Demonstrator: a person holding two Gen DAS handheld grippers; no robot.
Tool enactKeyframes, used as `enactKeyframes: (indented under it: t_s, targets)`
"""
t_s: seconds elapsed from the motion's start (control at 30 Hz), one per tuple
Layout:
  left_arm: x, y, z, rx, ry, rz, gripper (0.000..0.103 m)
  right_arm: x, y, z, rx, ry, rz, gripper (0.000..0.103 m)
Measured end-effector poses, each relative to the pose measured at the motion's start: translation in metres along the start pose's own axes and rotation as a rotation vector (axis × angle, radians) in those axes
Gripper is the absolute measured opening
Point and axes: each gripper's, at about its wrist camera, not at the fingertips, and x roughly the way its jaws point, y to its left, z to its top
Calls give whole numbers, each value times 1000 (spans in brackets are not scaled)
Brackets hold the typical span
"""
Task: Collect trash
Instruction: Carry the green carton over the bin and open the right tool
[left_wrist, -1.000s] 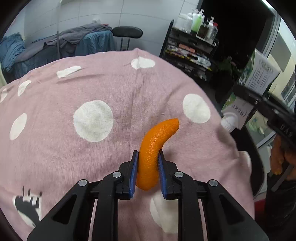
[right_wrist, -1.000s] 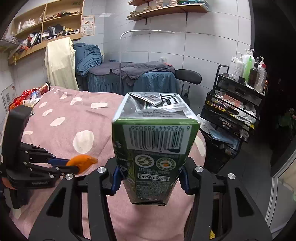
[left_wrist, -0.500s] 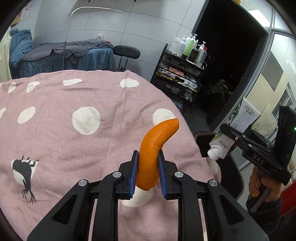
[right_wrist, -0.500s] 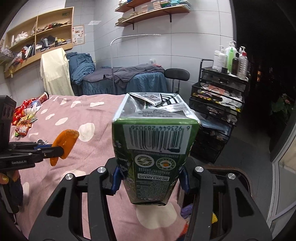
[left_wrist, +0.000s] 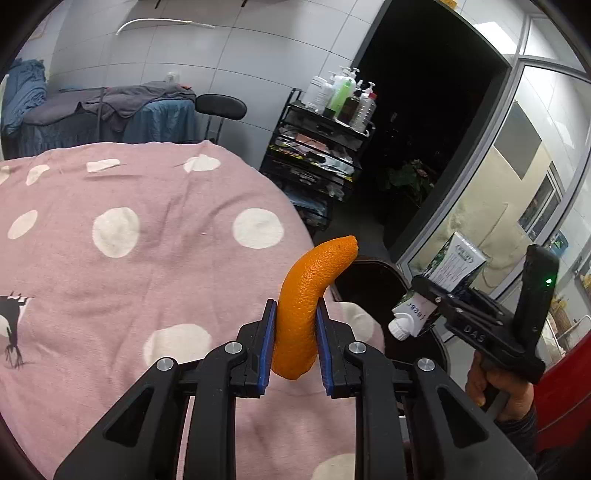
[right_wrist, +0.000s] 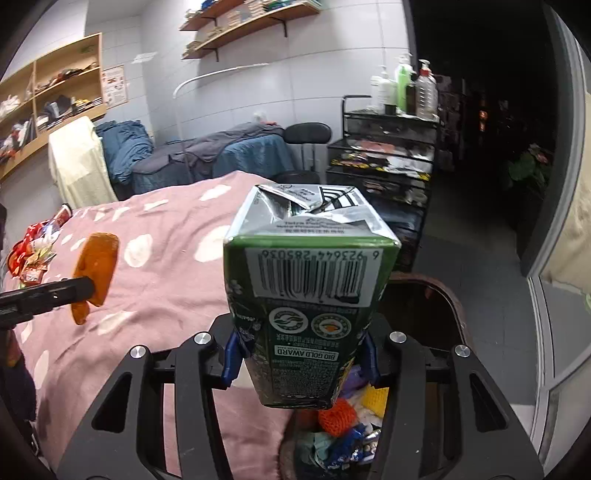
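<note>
While the left gripper (left_wrist: 294, 338) pinches a curved strip of orange peel (left_wrist: 308, 306) between its blue pads, the right gripper (right_wrist: 301, 354) clamps a green carton (right_wrist: 308, 291) by its sides, barcode end facing the camera. Both pieces of trash are held in the air, near the edge of a bed covered in a pink blanket (left_wrist: 110, 280) with white dots.

From the left wrist, the peel rises from the jaws and curls to the right, its tip over the dark rim of a bin (left_wrist: 384, 280) beside the bed. That view also shows the right gripper from outside, with a hand (left_wrist: 506, 391) around its handle and the carton's white cap (left_wrist: 400, 326) pointing down-left; the bin's inside is not visible here.

From the right wrist, the bin lies just below the carton and its contents show: an orange net (right_wrist: 338, 415), blue wrappers (right_wrist: 347, 446) and other scraps. Only this view shows a heap of red snack packets (right_wrist: 31, 254) at the far left of the blanket, and wall shelves (right_wrist: 51, 96) above. The left gripper enters from the left edge here, peel seen side-on over the blanket.

A black cart (left_wrist: 317, 162) carrying bottles stands beyond the bed in both views.
</note>
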Motion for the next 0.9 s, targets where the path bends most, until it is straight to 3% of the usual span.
enactKeyframes:
  t_s: [0.3,0.53,0.9]
  targets:
    - [12,-31,-8,37,23,-55,21,23,-46,-30,92,118,-130,50]
    - [19,-45,-11,63,38,-73,21,59,-69,-59,129,265,-170,50]
    - [28,-55,-14,80,58,-82,21,99,-71,-84,127,373,-197,51]
